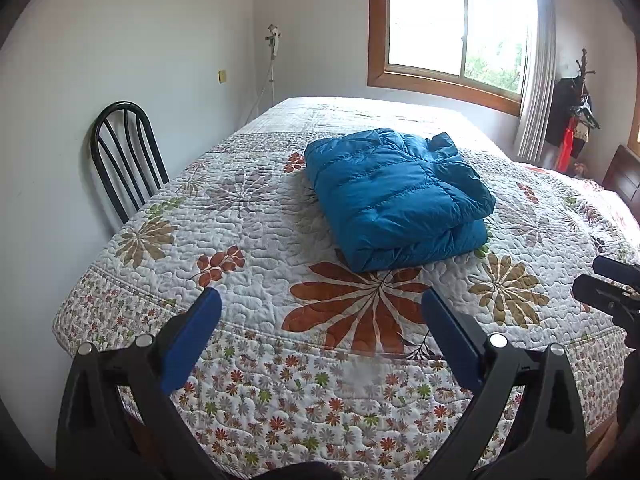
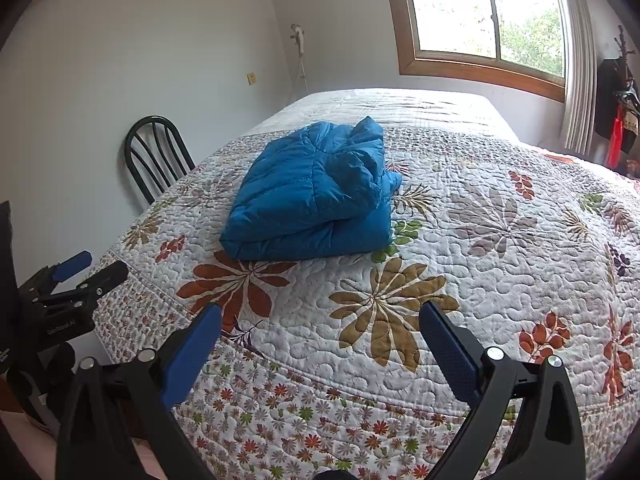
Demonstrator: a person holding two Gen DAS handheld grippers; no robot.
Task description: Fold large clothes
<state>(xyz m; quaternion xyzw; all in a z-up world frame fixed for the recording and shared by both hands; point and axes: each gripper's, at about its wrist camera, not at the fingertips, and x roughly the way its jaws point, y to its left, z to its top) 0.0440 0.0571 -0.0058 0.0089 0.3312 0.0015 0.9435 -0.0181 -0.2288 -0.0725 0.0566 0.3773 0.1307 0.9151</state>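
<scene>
Left gripper (image 1: 320, 312) spread wide, holding nothing; right gripper (image 2: 320, 316) same, empty. Both hover over near edge of bed (image 1: 248, 216), well apart from blue jacket (image 1: 396, 200). Jacket lies folded mid-bed, straight ahead of left gripper, ahead-left of right; left looks nearer. Long axis roughly front-to-back. Chair (image 1: 128, 156) beside bed
</scene>
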